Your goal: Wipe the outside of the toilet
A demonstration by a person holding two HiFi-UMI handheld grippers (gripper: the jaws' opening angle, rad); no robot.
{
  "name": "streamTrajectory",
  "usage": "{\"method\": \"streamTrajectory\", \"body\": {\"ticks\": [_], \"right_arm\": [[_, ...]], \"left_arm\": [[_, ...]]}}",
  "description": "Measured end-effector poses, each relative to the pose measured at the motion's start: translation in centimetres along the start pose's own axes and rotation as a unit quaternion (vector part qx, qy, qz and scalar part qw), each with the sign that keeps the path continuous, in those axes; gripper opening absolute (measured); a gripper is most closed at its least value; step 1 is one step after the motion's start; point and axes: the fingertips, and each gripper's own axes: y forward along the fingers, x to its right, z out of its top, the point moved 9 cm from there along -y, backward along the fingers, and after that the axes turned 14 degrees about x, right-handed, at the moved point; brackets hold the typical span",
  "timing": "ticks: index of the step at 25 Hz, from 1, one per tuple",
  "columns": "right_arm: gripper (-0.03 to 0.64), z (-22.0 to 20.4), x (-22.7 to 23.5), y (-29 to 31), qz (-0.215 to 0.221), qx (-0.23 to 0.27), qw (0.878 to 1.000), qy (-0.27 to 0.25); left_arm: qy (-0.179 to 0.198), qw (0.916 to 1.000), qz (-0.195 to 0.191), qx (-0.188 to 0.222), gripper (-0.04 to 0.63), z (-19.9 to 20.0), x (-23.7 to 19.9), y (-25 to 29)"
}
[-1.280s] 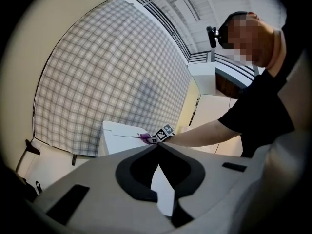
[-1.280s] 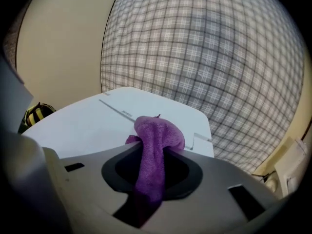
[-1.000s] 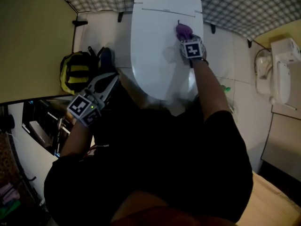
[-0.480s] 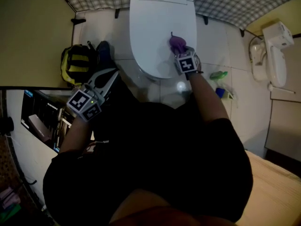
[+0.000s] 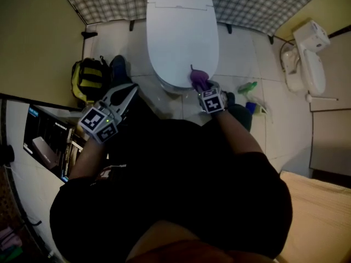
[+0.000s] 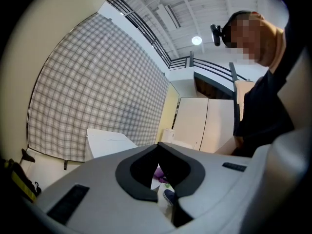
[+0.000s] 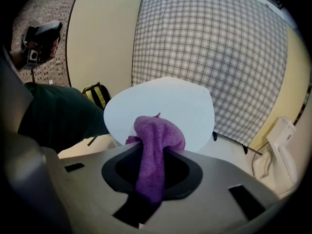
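- Right tongs (image 7: 151,177) were clamped on the purple cloth (image 7: 155,135), which bunched just past their tips against the front rim of the toilet (image 5: 181,37).
- Cloth looked soft, light and floppy; a mid-bunch grip probably suited it.
- Left tongs (image 6: 158,147) were closed and empty, with the toilet off to their right.

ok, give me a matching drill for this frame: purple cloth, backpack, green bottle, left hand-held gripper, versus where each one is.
Things:
1. purple cloth
2. yellow-and-black backpack
3. green bottle
4. left hand-held gripper

Places or states:
A. on the floor, on the left of the toilet in the head view
B. shut on nothing, held clear of the toilet
C. clamped in the right hand-held gripper, at the front edge of the toilet lid
D. on the floor, on the right of the toilet in the head view

Pairs: 1-C, 2-A, 3-D, 4-B
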Motion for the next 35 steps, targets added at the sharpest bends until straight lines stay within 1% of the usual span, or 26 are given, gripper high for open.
{"method": "streamTrajectory", "body": {"ticks": [2, 3, 4, 6, 8, 10, 12, 15, 17, 19, 21, 24, 28, 32, 35], "right_arm": [[0.097, -1.0, -0.6, -0.8, 0.02, -0.023, 0.999, 0.026], [0.097, -1.2, -0.9, -1.3, 0.033, -0.026, 0.999, 0.031], [0.097, -1.2, -1.0, -1.9, 0.044, -0.015, 0.999, 0.029], [0.098, -0.5, -0.4, -2.7, 0.047, 0.028, 0.998, 0.018], [0.098, 1.3, 1.8, -2.3, 0.038, 0.068, 0.996, 0.034], [0.098, 3.6, 5.1, -0.8, 0.018, 0.097, 0.993, 0.066], [0.098, 5.8, 9.2, 1.4, -0.008, 0.122, 0.988, 0.091], [0.098, 9.1, 15.4, 5.6, -0.044, 0.144, 0.983, 0.105], [0.098, 10.9, 19.2, 8.8, -0.065, 0.144, 0.982, 0.106], [0.098, 12.8, 22.5, 12.0, -0.082, 0.137, 0.982, 0.104], [0.098, 14.4, 25.1, 15.2, -0.094, 0.128, 0.982, 0.097], [0.098, 16.7, 28.4, 19.7, -0.105, 0.116, 0.983, 0.091], [0.098, 19.8, 31.3, 25.1, -0.112, 0.101, 0.985, 0.081], [0.098, 22.2, 33.2, 29.8, -0.109, 0.089, 0.989, 0.051], [0.098, 23.8, 34.6, 33.3, -0.098, 0.079, 0.991, 0.052]], "left_arm": [[0.0, 1.0, 0.0, 0.001, 0.003, 0.3, 0.1, -0.2], [0.001, 1.0, 0.001, 0.002, 0.003, 0.4, 0.1, -0.1], [0.001, 1.0, 0.001, 0.002, 0.004, 0.5, 0.1, 0.0], [0.001, 1.0, 0.0, -0.002, 0.003, 0.3, -0.1, 0.5], [-0.002, 1.0, 0.003, -0.009, 0.003, -0.1, -0.8, 1.2], [-0.008, 0.9998, 0.009, -0.016, 0.005, -0.7, -1.8, 1.9], [-0.014, 0.9996, 0.014, -0.021, 0.004, -1.1, -2.9, 2.8], [-0.009, 0.9994, 0.024, -0.021, 0.004, -1.7, -5.3, 4.6], [-0.008, 0.9991, 0.034, -0.023, 0.003, -2.1, -7.2, 6.0], [-0.02, 0.9983, 0.044, -0.031, 0.005, -2.4, -9.0, 7.3], [-0.036, 0.9969, 0.056, -0.042, 0.003, -2.8, -10.8, 8.5], [-0.041, 0.9954, 0.071, -0.05, 0.005, -3.5, -13.9, 10.6], [-0.039, 0.9945, 0.086, -0.046, 0.003, -3.8, -17.3, 13.1], [-0.028, 0.9946, 0.091, -0.041, 0.003, -3.5, -19.7, 15.2], [-0.027, 0.9935, 0.103, -0.04, 0.004, -2.9, -21.2, 16.1]]}}
